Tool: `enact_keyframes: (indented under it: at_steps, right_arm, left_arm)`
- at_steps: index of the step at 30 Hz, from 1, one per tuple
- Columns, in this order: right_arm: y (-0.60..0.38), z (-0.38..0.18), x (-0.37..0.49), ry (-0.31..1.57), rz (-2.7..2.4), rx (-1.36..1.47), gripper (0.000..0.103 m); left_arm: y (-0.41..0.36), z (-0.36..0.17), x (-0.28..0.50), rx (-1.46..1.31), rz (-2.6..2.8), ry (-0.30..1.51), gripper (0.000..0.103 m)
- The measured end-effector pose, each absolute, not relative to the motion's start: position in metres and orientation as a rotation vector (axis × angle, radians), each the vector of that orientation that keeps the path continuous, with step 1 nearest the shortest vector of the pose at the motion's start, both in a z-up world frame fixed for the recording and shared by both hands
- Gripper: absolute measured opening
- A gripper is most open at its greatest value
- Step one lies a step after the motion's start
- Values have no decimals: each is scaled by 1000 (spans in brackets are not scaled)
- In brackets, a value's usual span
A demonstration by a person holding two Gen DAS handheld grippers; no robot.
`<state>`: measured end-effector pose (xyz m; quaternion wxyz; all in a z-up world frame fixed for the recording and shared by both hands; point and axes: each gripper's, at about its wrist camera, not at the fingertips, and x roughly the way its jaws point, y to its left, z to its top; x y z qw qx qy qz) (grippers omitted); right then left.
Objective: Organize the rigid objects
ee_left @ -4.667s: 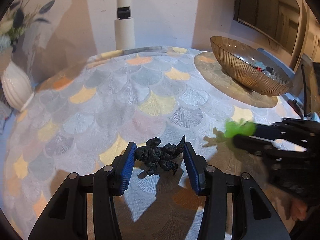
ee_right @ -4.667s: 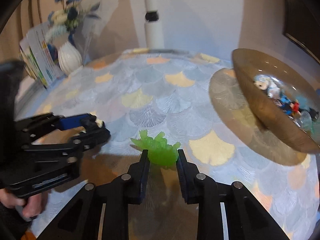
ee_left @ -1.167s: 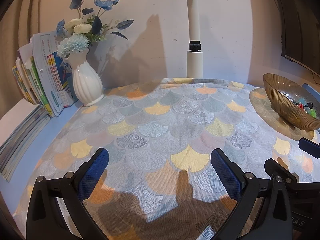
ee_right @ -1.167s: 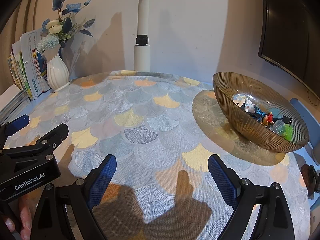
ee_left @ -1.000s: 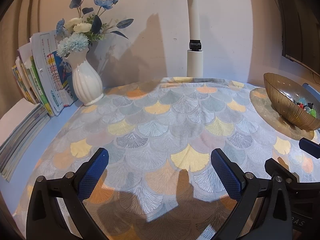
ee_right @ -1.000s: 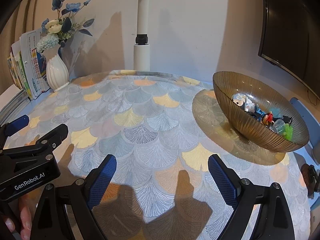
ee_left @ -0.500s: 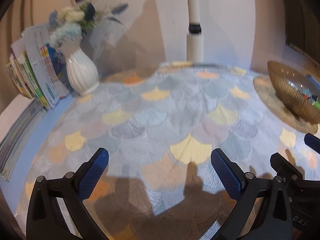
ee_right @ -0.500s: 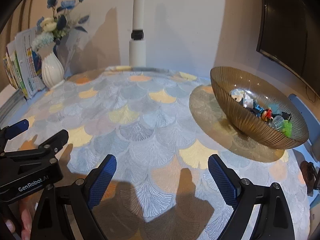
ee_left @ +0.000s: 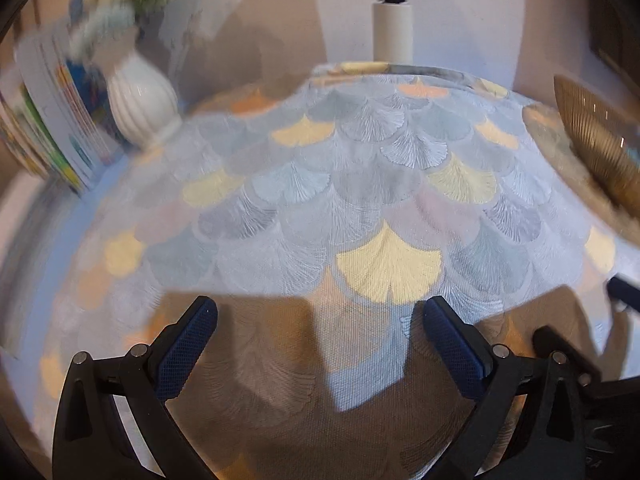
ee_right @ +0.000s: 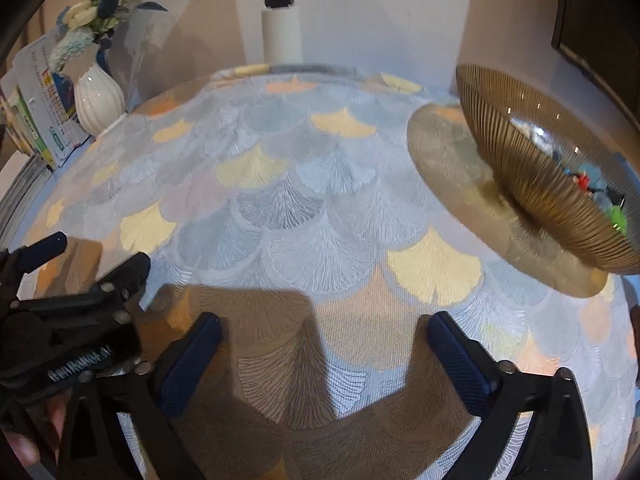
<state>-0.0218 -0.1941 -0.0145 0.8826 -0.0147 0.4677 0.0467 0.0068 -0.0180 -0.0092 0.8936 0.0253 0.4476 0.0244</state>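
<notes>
- Toys (ee_right: 588,184) lie heaped inside the amber ribbed bowl (ee_right: 520,152), small coloured pieces, one bright green; individual shapes are too small to tell apart.
- Bowl stands on a round mat (ee_right: 452,160) at the right edge of the worktop (ee_right: 304,216); nothing loose shows on the fan-patterned cloth.
- Right gripper (ee_right: 320,354) hovers low over the cloth, jaws spread wide and empty; the bowl lies ahead and to its right, nearer this hand.
- Left gripper (ee_left: 316,338) sits alongside, jaws equally wide, holding nothing; only the bowl's rim shows at its far right.
- White vase (ee_right: 100,98) with flowers and upright booklets (ee_right: 40,100) stand far left, well apart.
- By my judgement, sorting looks finished.
</notes>
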Motion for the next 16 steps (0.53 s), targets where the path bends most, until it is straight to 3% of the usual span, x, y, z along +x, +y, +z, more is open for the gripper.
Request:
enact_keyframes:
  at_steps: [16]
  right_arm:
    - [-194,-16,-23,970,96,-35,103]
  left_arm:
    - [-17,-11,5,8,36,926,103]
